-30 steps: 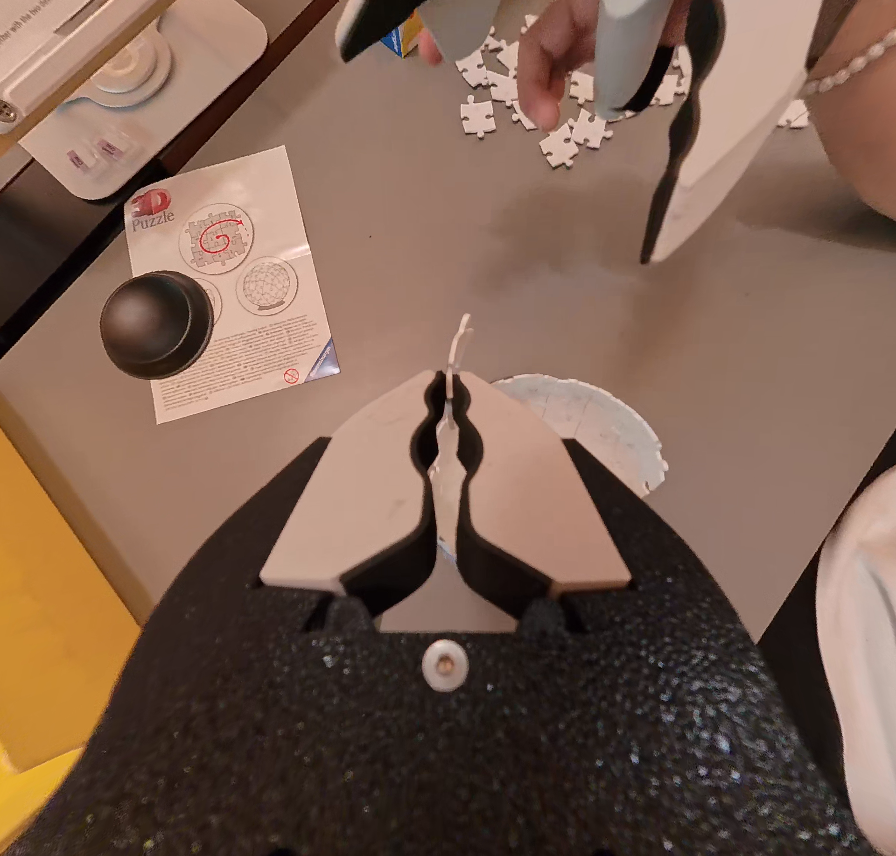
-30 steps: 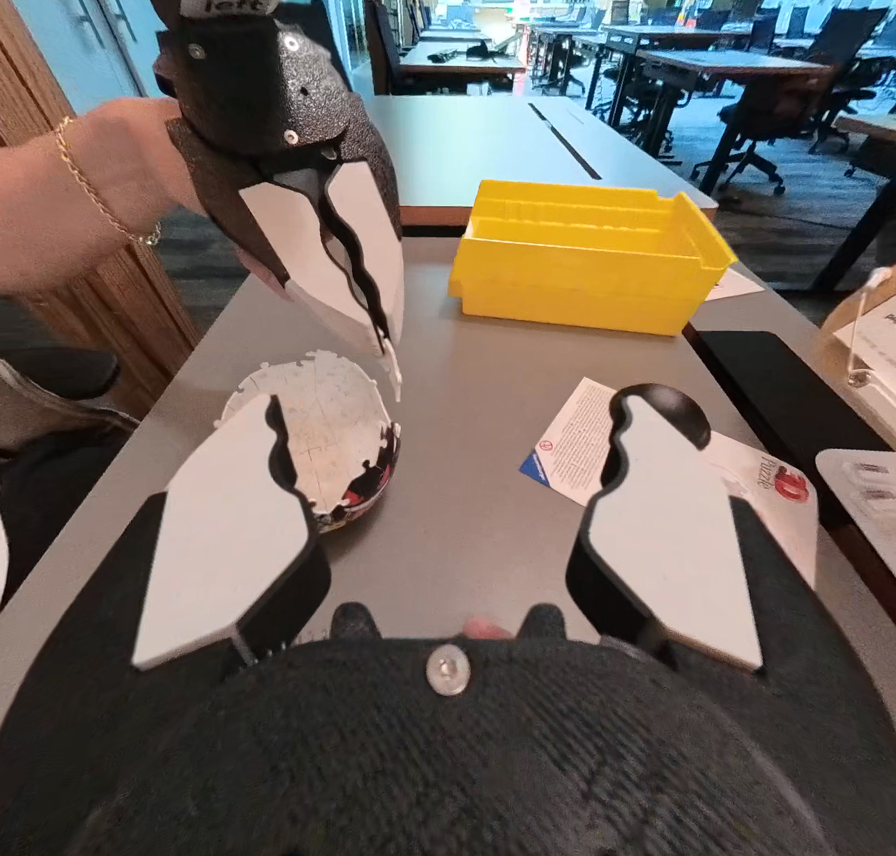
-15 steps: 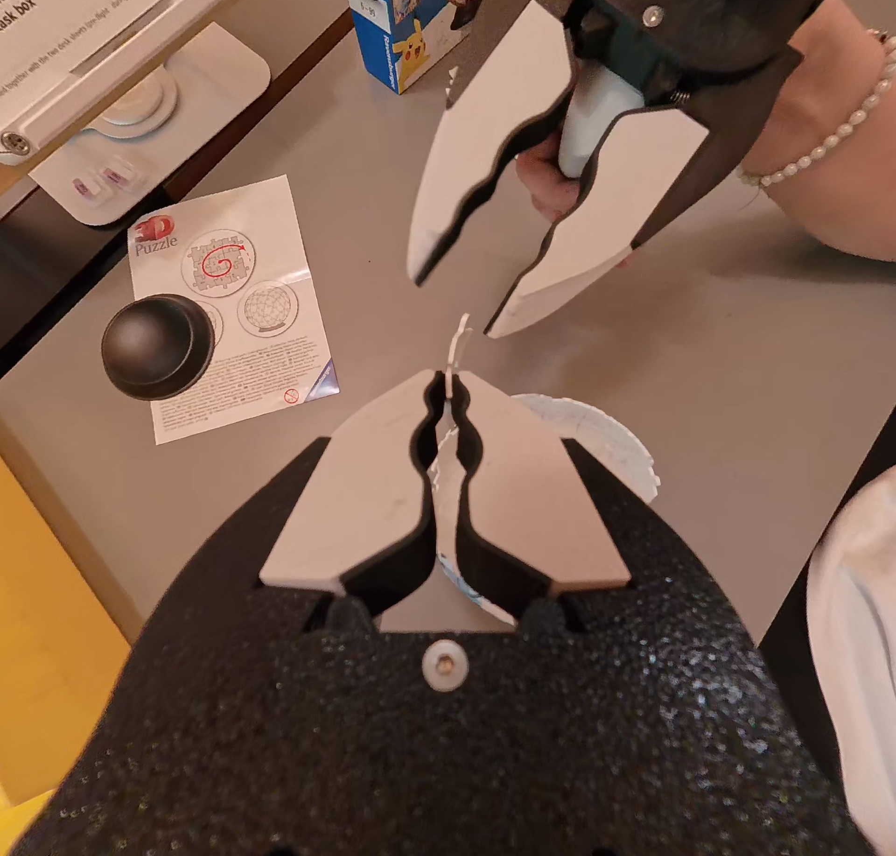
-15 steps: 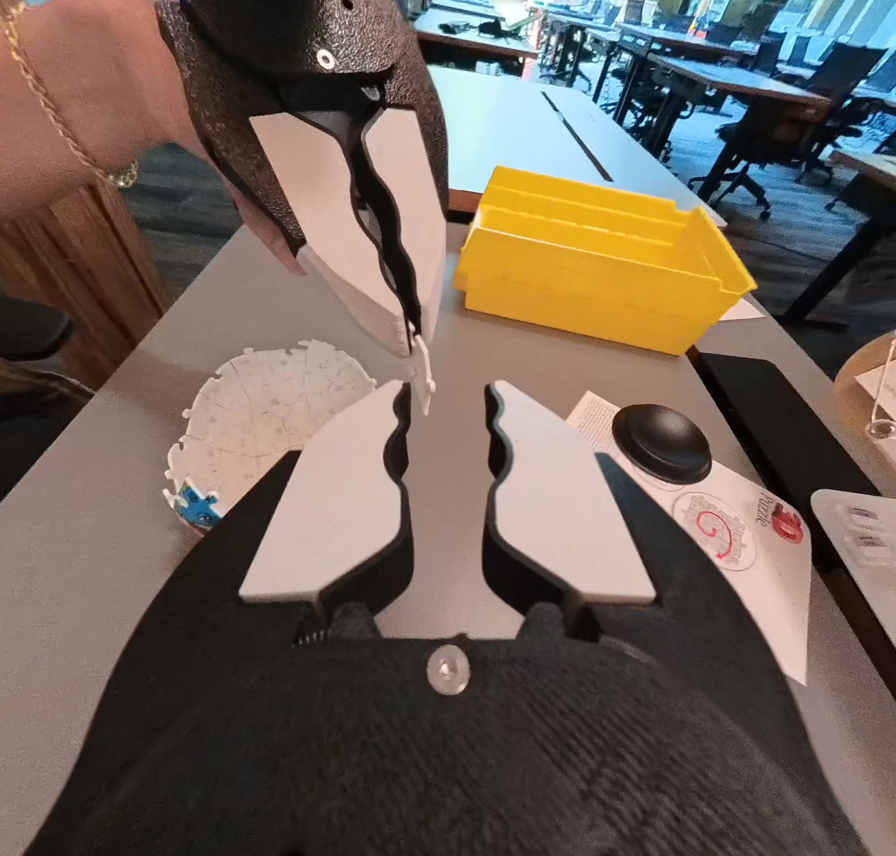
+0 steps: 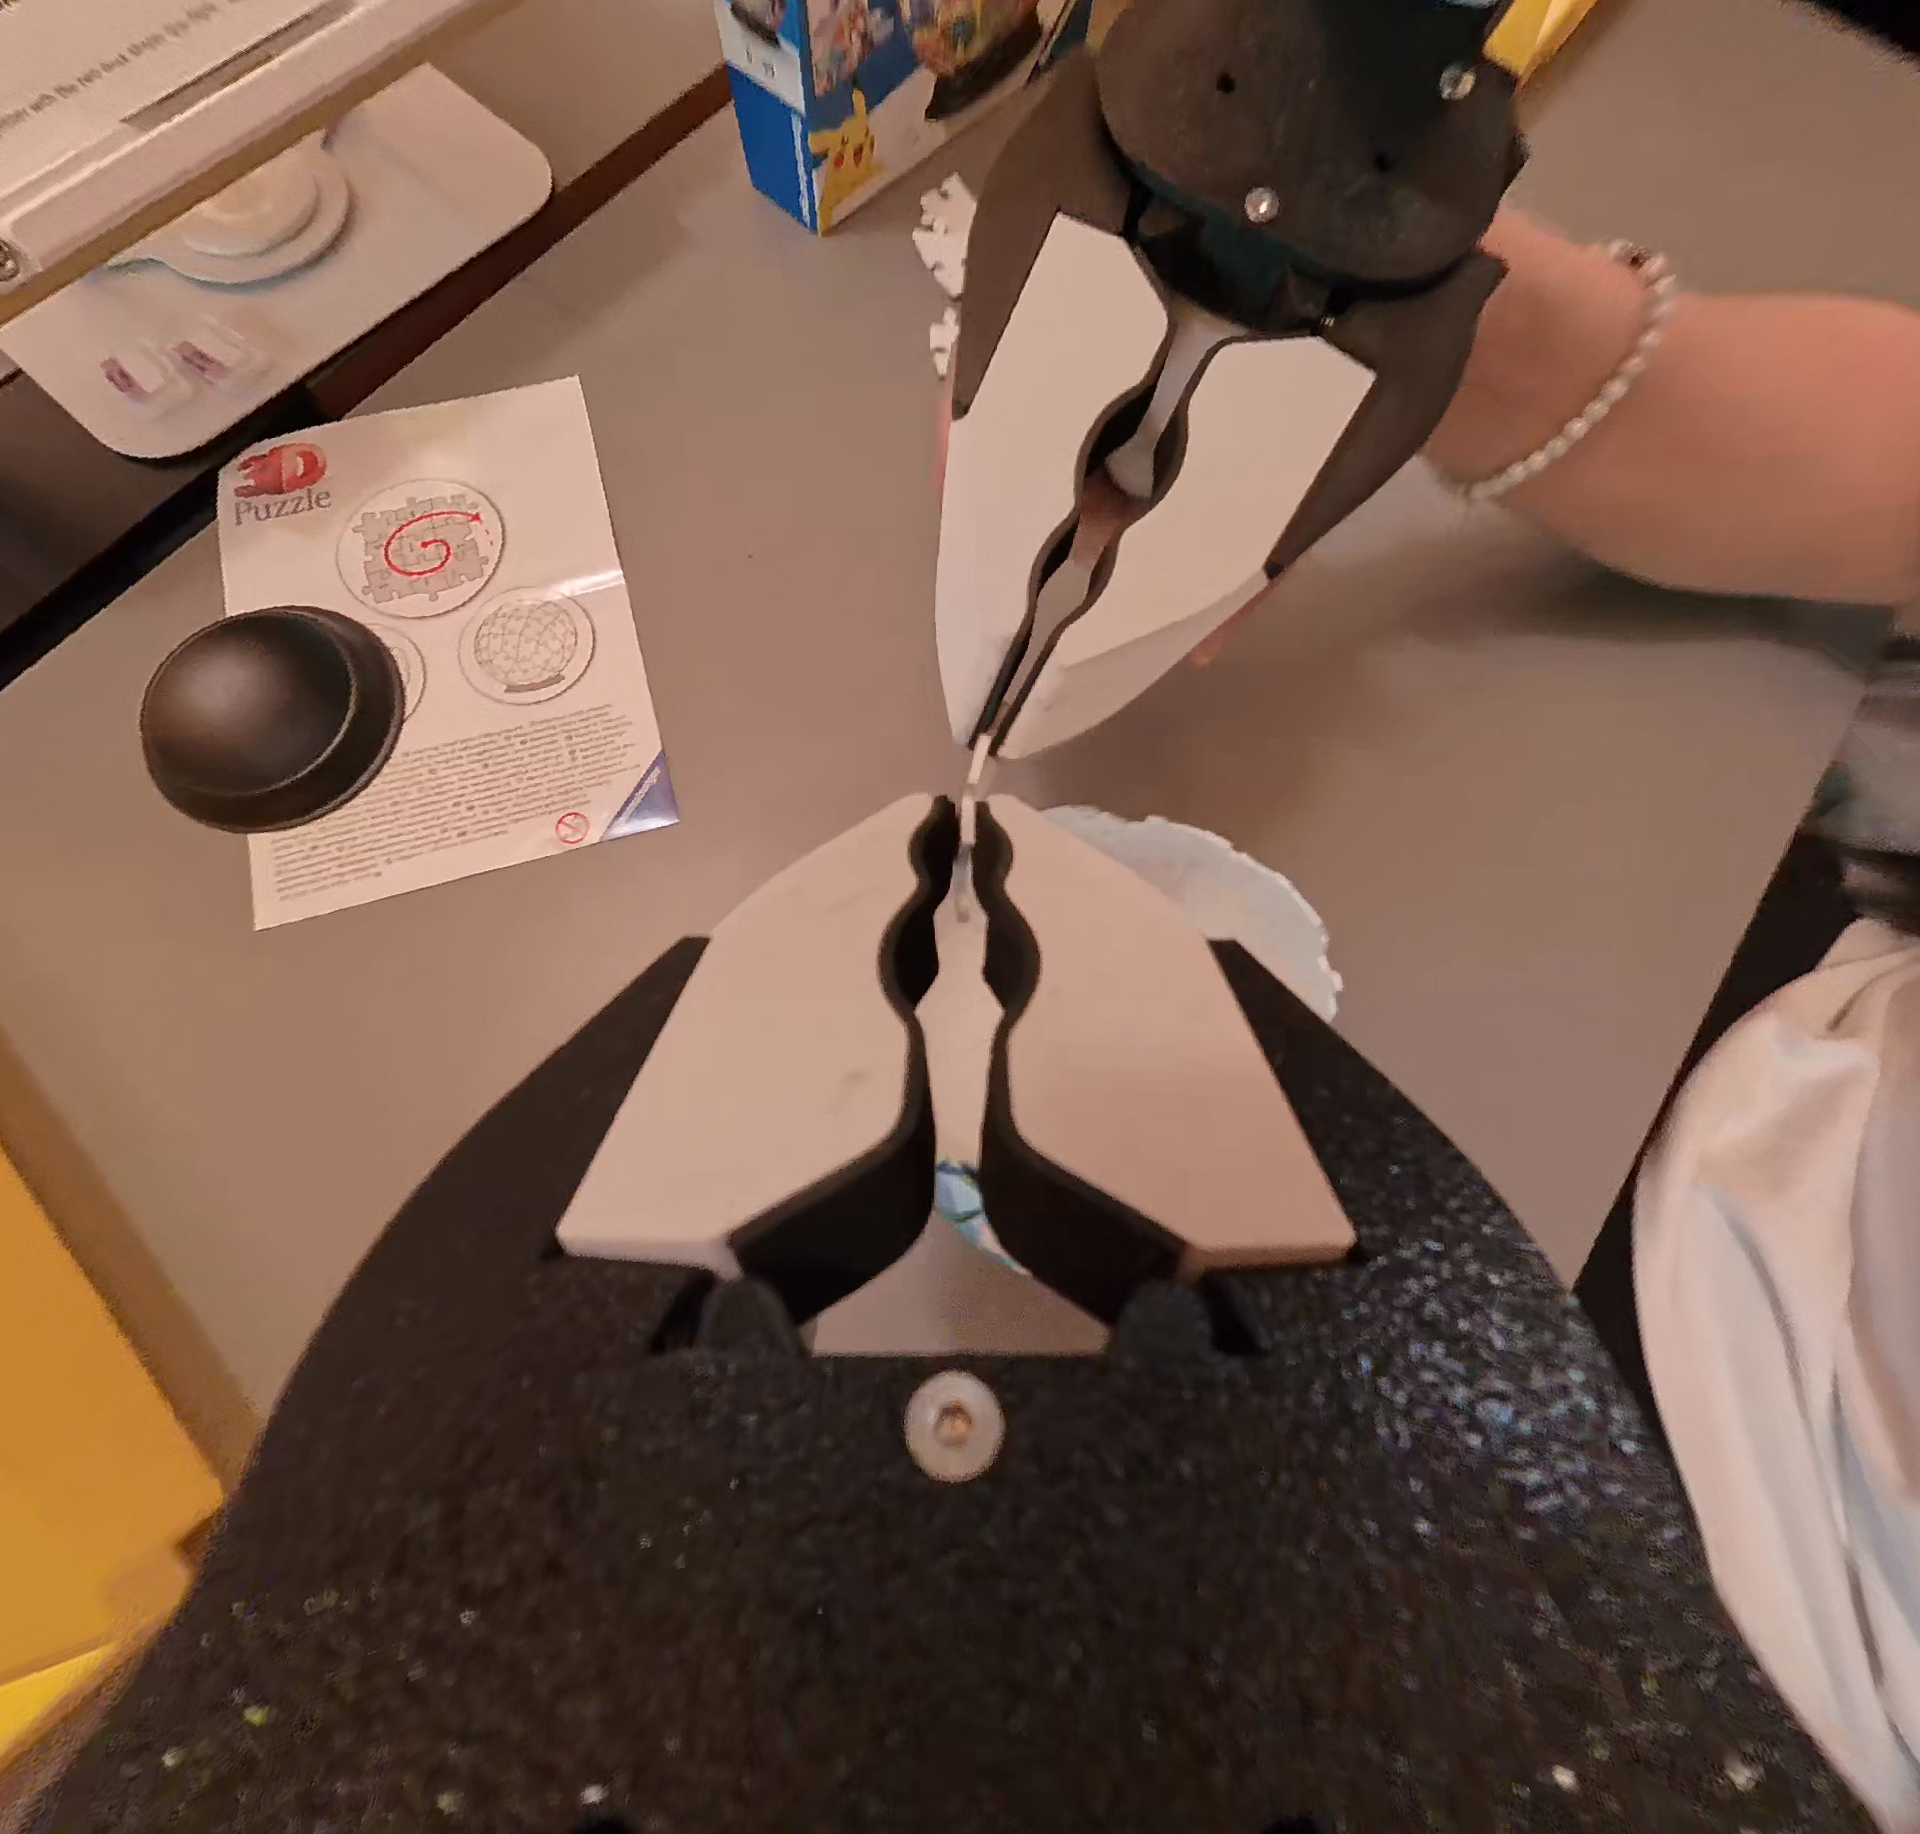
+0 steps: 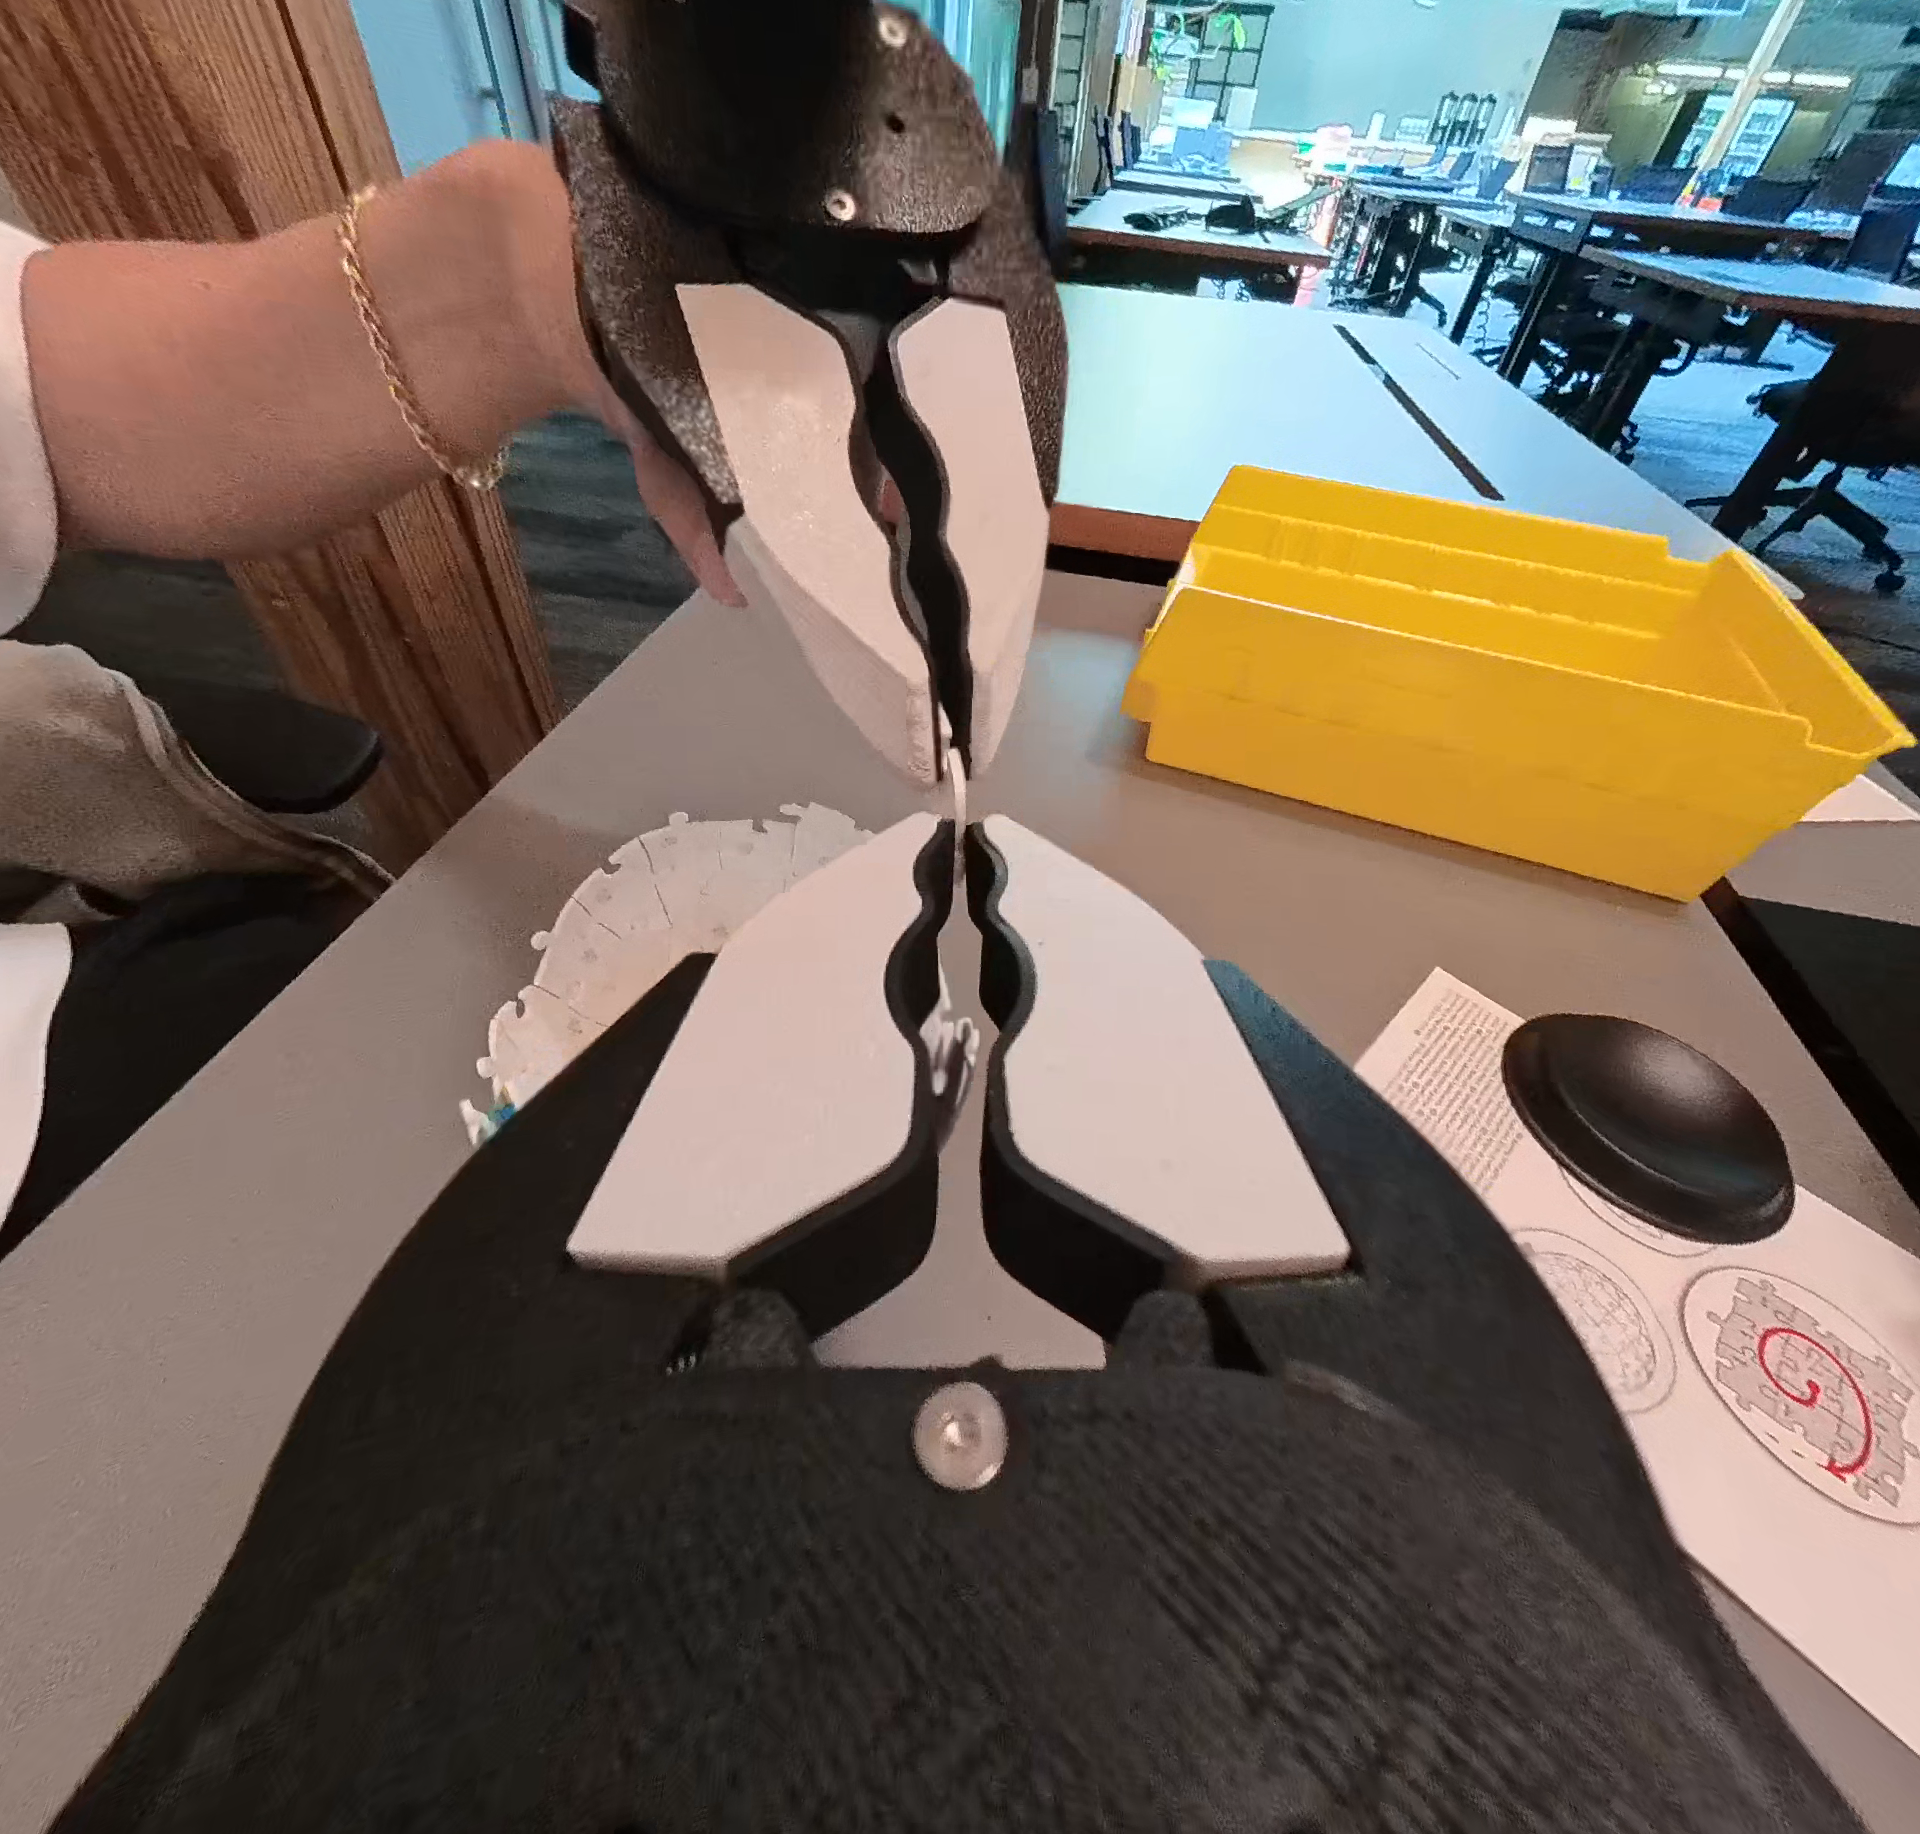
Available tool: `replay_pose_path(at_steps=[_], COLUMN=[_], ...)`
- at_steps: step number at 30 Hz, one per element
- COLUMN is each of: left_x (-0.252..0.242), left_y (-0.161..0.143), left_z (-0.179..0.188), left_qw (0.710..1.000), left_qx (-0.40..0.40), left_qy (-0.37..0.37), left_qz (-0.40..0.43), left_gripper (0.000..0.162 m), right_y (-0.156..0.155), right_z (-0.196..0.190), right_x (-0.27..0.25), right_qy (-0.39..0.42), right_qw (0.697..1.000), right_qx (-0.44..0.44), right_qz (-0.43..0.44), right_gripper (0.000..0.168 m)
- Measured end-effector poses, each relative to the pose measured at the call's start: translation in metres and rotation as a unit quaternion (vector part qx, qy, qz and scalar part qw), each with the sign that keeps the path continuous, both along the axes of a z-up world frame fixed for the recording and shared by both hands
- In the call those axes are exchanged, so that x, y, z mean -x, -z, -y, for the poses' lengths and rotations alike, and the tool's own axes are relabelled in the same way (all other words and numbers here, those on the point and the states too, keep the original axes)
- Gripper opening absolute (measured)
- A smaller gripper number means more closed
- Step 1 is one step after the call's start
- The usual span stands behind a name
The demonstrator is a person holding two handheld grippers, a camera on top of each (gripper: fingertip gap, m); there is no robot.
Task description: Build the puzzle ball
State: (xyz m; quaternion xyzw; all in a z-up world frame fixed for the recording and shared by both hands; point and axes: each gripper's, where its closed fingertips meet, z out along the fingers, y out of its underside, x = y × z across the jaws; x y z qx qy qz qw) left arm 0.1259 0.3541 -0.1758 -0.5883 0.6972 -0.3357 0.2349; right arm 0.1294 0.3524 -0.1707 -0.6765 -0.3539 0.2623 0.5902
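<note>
I see two grippers meeting tip to tip over the grey table (image 5: 1403, 849). Nearest in the left wrist view, my left gripper (image 5: 961, 816) has its jaws pressed together on one thin white puzzle piece (image 5: 974, 776) held edge-on at frame centre. Just above it, the right gripper (image 5: 987, 740) points down from the upper right, its jaws pinching the same piece from the other end. In the right wrist view the picture mirrors: right gripper (image 6: 958, 826) low, left gripper (image 6: 951, 758) above it, the piece (image 6: 958, 792) between their tips.

Under the tips on the table sits one half-built puzzle ball (image 6: 675, 911), an open white shell like a bowl; what lies inside it I cannot tell. It shows right of centre in the left view (image 5: 1226, 901).

One instruction leaflet (image 5: 457, 724) lies at left of the frame, with one black dome-shaped stand (image 5: 270, 714) resting on it. A few loose white pieces (image 5: 940, 226) lie farther up, beside one blue puzzle box (image 5: 883, 70) at top centre. Far right in the right wrist view stands one yellow bin (image 6: 1475, 704); nothing shows in the part of its inside I can see.
</note>
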Motion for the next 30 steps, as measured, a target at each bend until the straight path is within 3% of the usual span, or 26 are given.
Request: replay_pose_path(at_steps=[12, 23, 28, 30], left_x=[-0.001, -0.003, 0.001, 0.005], left_y=[-0.010, 0.002, 0.010, 0.015], left_z=[0.004, 0.003, 0.001, -0.004], left_qw=[0.996, 0.999, 0.999, 0.997], left_qx=[0.082, 0.041, 0.039, 0.029], left_qy=[0.001, 0.017, -0.008, -0.049], left_qz=[0.026, 0.012, -0.020, -0.051], left_gripper=[0.005, 0.003, 0.002, 0.002], right_y=[-0.005, -0.001, 0.007, 0.012], right_z=[0.001, -0.001, -0.003, -0.005], right_x=[0.001, 0.006, 0.009, 0.009], right_qy=[-0.014, -0.015, -0.019, -0.003], right_qw=[0.999, 0.999, 0.999, 1.000], right_qx=[0.002, 0.009, 0.021, 0.017], right_qz=[-0.035, -0.040, -0.035, -0.006], right_gripper=[0.002, 0.002, 0.002, 0.004])
